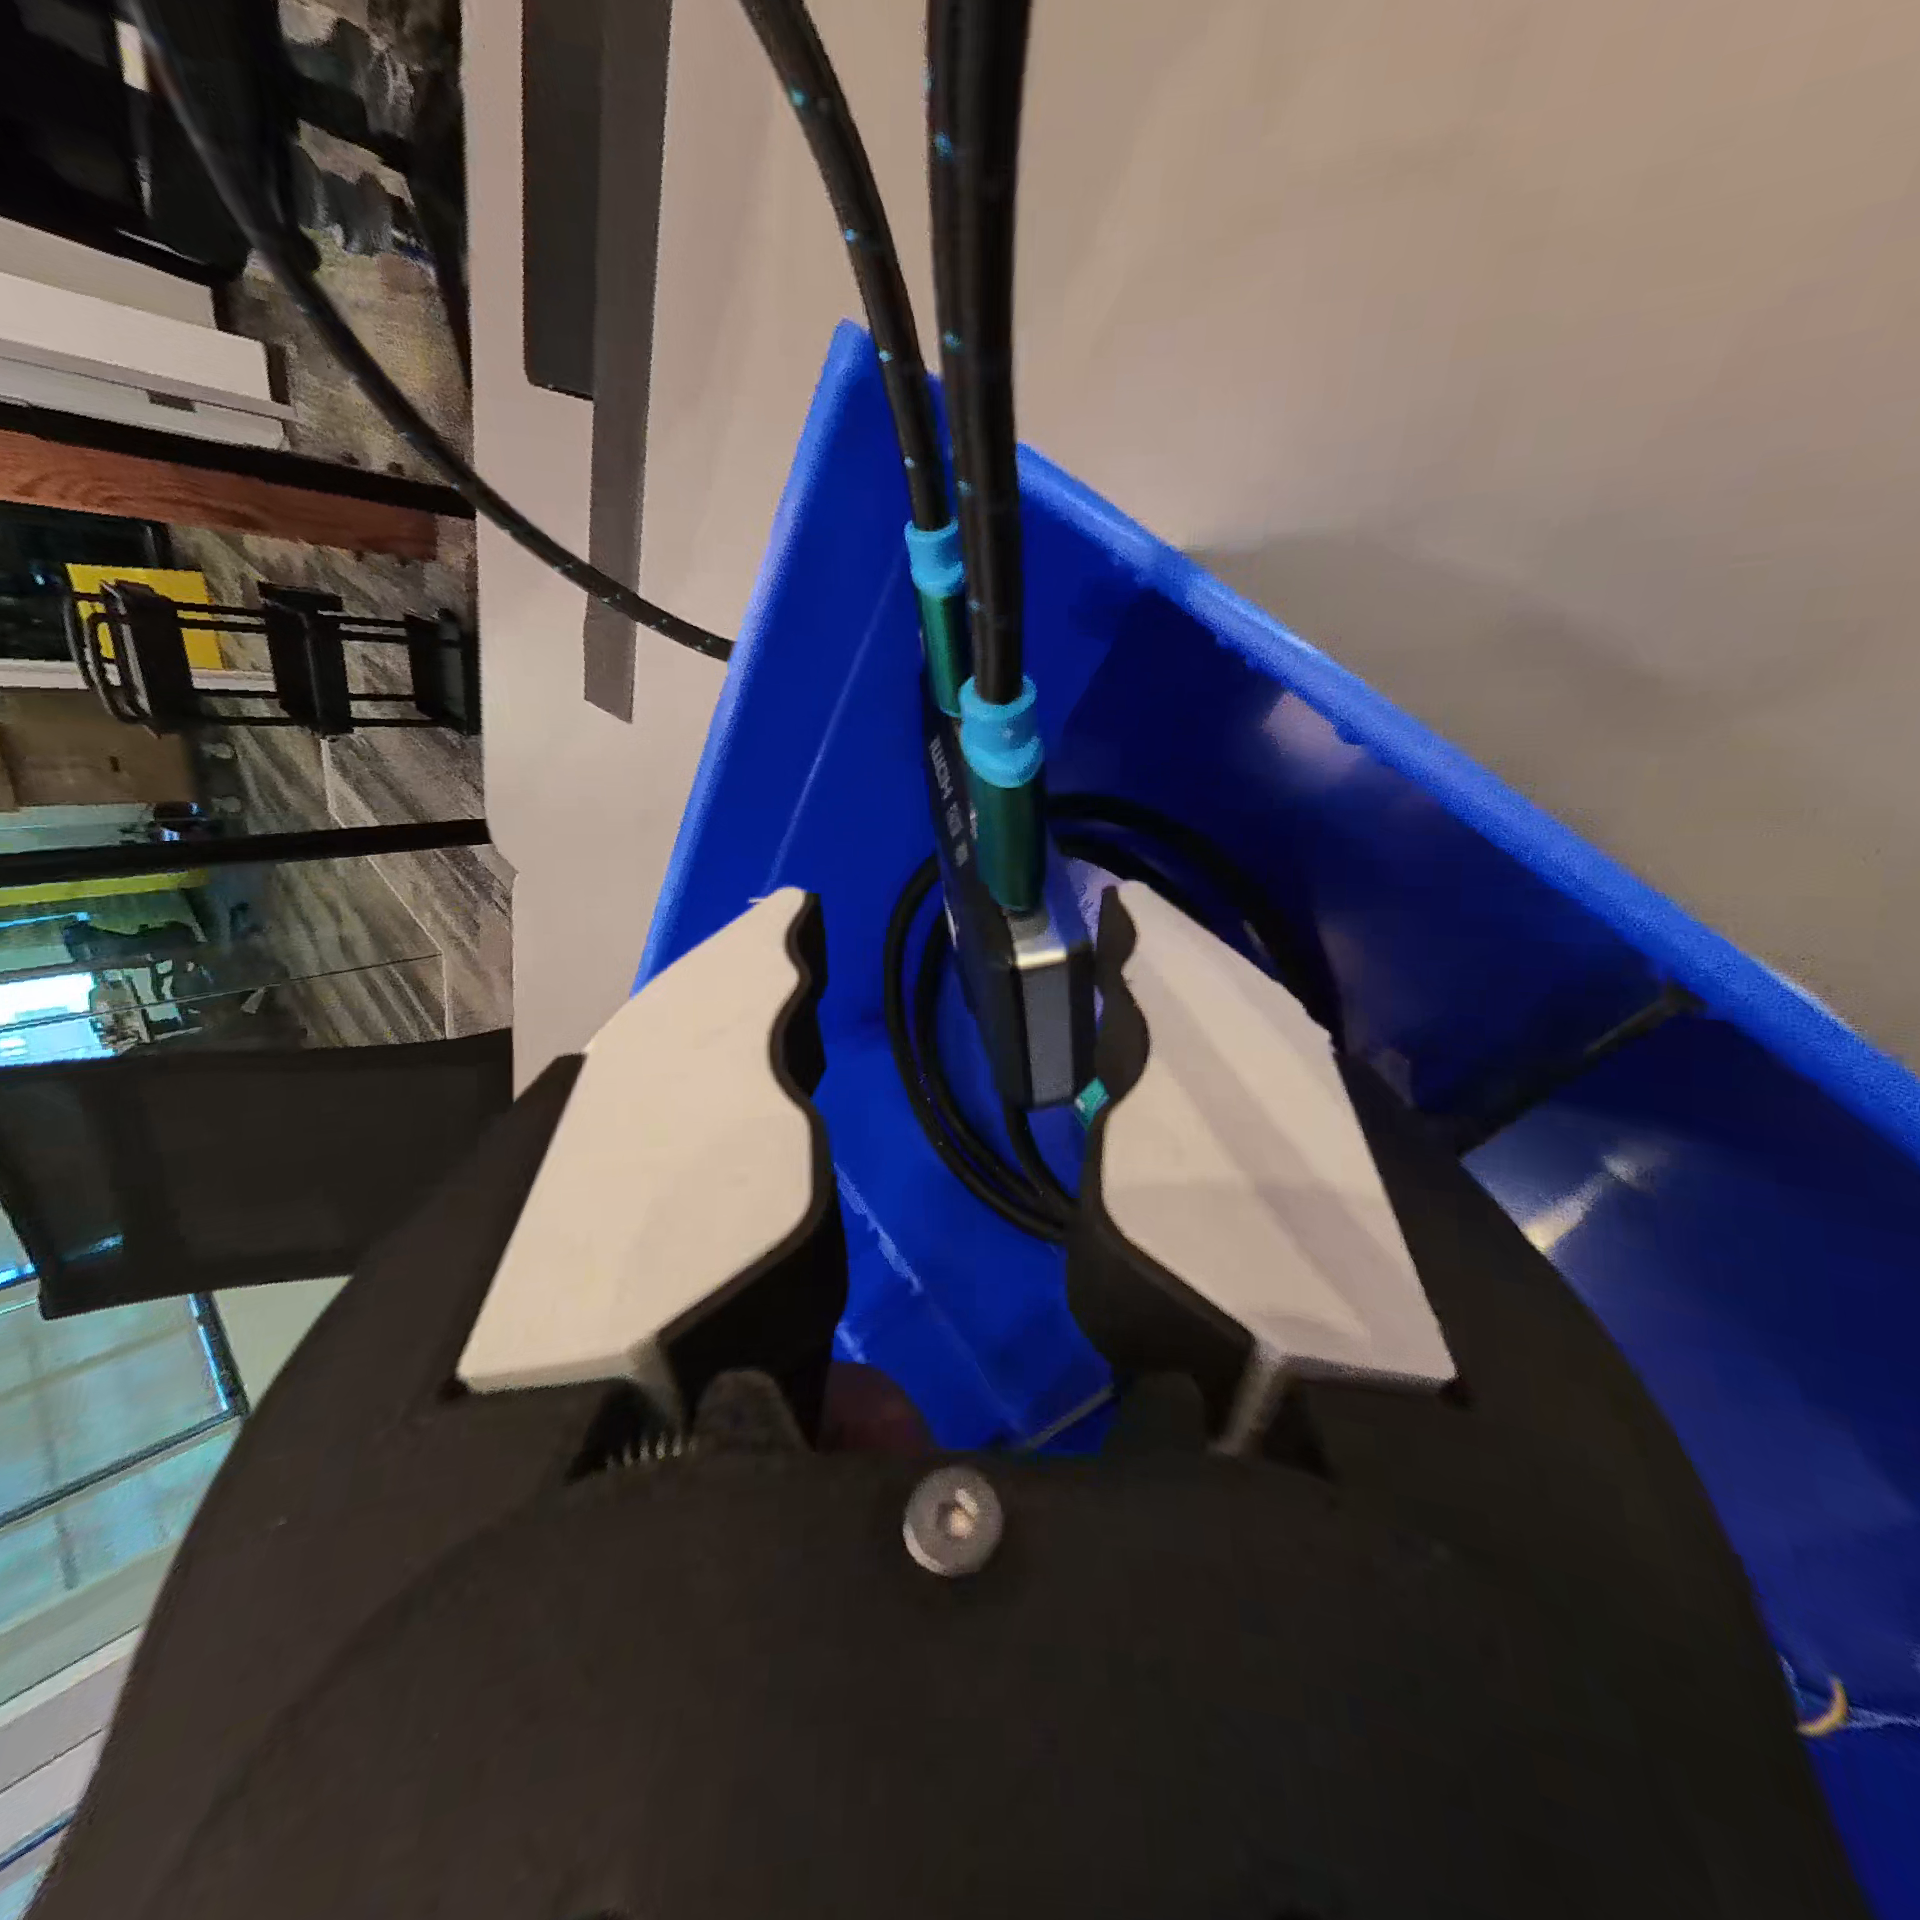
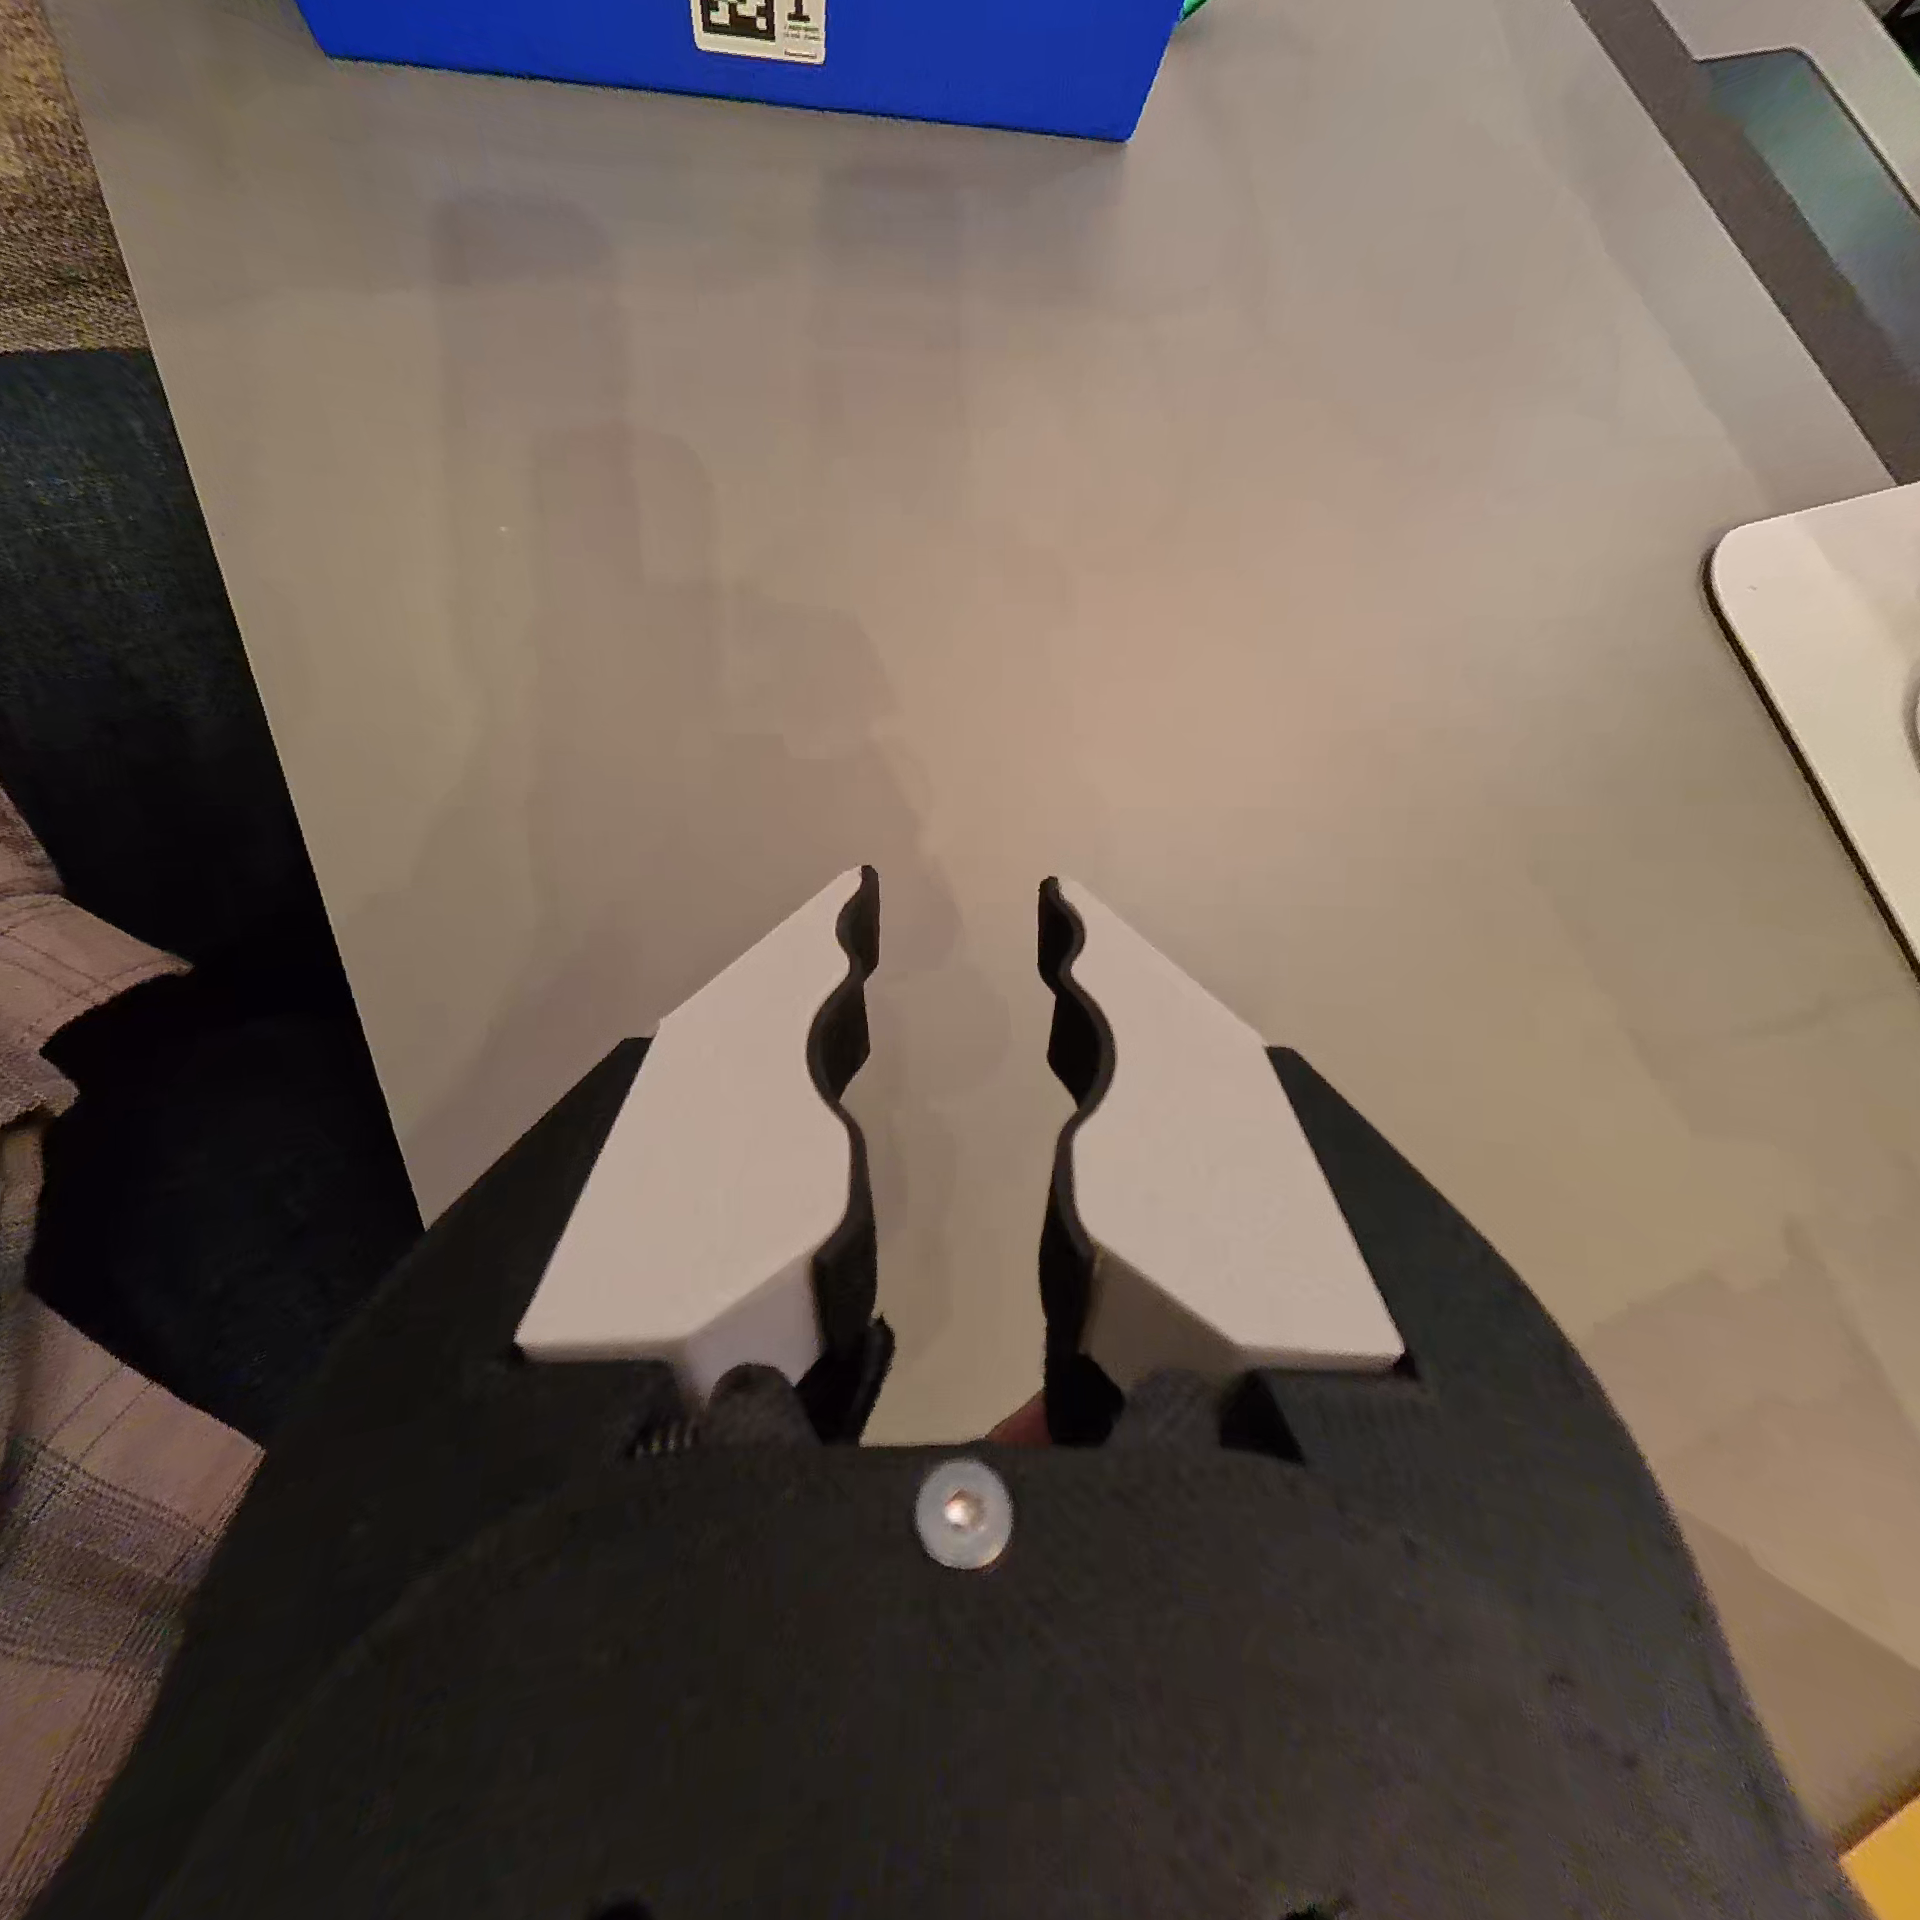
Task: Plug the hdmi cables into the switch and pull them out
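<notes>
The left wrist view is rolled on its side, looking along its claw [image 1: 961, 914] straight into a blue bin [image 1: 1351, 790] from very close; the room's floor runs vertically down the left edge. The right wrist view looks down and forward over its claw [image 2: 958, 878] at a grey table [image 2: 1143, 468], with the bin [image 2: 727, 73] well ahead at the top edge. Both views share the bin.

blue bin [image 2: 727, 62]: far edge of grey tabletop [image 2: 1039, 520], marker sticker [image 2: 758, 29] on its wall | white board [image 2: 1839, 665]: right edge
</notes>
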`<state>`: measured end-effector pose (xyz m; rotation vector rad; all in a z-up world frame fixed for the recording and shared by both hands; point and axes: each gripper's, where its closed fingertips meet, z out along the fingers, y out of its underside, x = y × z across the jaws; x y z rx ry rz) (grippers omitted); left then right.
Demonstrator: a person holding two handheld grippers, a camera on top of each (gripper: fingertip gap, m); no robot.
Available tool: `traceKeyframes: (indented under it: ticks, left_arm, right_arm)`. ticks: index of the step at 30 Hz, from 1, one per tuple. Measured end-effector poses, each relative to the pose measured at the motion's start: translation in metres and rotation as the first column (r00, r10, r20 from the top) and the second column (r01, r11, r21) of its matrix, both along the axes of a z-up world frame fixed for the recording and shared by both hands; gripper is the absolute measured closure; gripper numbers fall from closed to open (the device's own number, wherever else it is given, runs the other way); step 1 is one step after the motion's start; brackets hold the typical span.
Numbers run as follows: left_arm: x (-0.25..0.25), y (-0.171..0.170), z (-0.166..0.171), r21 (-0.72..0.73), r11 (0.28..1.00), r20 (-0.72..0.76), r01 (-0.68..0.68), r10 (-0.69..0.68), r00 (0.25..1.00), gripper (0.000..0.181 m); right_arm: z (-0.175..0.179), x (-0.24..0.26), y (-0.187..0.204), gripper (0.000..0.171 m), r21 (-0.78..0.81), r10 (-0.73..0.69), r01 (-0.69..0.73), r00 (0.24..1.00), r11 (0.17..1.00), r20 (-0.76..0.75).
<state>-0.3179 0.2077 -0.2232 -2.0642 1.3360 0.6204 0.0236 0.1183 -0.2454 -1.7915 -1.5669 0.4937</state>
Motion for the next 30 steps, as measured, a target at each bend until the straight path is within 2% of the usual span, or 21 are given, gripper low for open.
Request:
traceKeyframes:
  ticks: [4, 5, 12, 21, 30]
  left_arm:
    - [-0.009, 0.000, -0.019, -0.027, 1.000, -0.106, -0.005, 0.002, 0.994, 0.146]
    - [-0.013, 0.001, -0.022, -0.018, 1.000, -0.148, -0.006, 0.003, 0.989, 0.155]
    - [-0.011, 0.003, -0.012, 0.045, 0.999, -0.098, -0.032, 0.036, 0.994, 0.160]
    - [-0.009, -0.011, 0.017, 0.048, 0.998, -0.041, -0.037, 0.039, 0.998, 0.161]
    - [-0.014, -0.025, 0.075, 0.156, 0.986, -0.007, -0.061, 0.063, 0.998, 0.160]
  right_arm:
    - [-0.001, 0.000, 0.001, 0.143, 0.002, -0.001, 0.001, 1.000, 1.000, -0.004]
    - [0.000, 0.001, 0.002, 0.143, 0.003, -0.003, 0.003, 1.000, 1.000, -0.006]
    - [0.000, 0.001, 0.002, 0.144, 0.010, -0.003, 0.003, 1.000, 1.000, -0.011]
    - [0.000, 0.001, 0.003, 0.144, 0.015, -0.004, 0.004, 1.000, 1.000, -0.012]
    - [0.001, 0.001, 0.003, 0.145, 0.017, 0.000, 0.000, 1.000, 1.000, -0.014]
